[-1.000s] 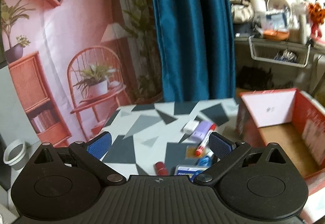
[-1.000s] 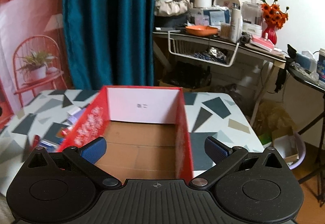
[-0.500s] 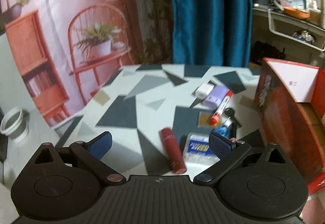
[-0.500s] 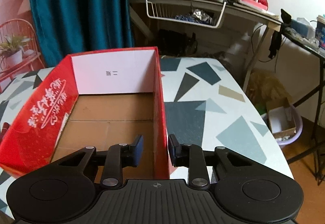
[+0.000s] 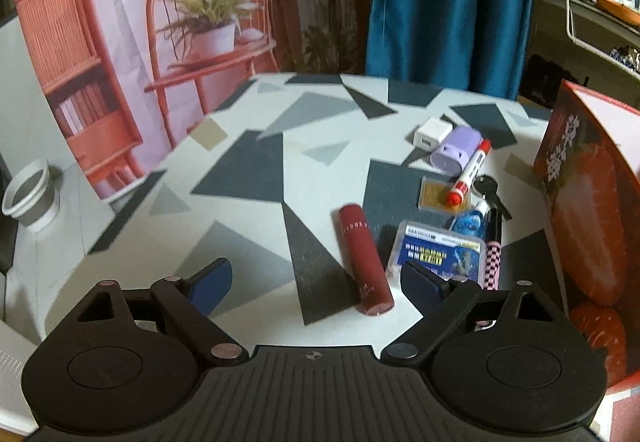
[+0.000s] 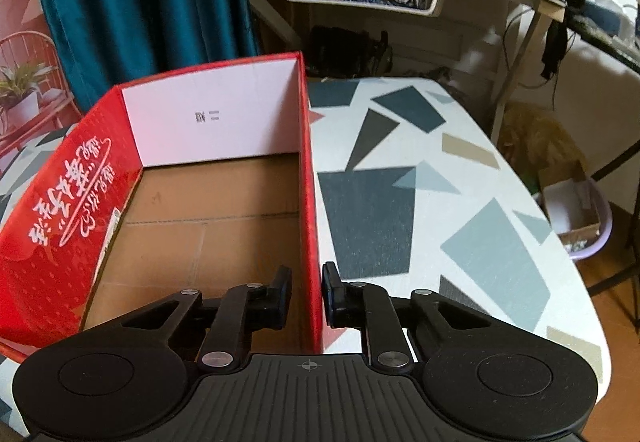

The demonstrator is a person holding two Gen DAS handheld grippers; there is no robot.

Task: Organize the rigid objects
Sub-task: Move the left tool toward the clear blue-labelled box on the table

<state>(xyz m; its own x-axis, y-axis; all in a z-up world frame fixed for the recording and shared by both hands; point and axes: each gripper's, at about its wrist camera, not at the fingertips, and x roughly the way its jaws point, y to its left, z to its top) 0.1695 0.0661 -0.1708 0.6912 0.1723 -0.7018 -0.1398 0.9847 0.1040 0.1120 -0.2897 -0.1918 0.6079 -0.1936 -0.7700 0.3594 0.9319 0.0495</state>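
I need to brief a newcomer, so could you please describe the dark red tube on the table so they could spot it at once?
Start at the red cardboard box on the patterned table; a cluster of small items lies beside it. The dark red tube lies flat at the cluster's edge farthest from the box, next to a blue-labelled clear case. It alone is a plain maroon cylinder.

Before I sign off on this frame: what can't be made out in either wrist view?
- Left wrist view: the lower end of the pink checkered pen and a corner of the blue-labelled case sit behind a finger of the left hand-held gripper.
- Left wrist view: the red box is cut by the right edge; its inside is hidden.
- Right wrist view: the right hand-held gripper covers the box's near corner, so pad contact with the wall is unclear.
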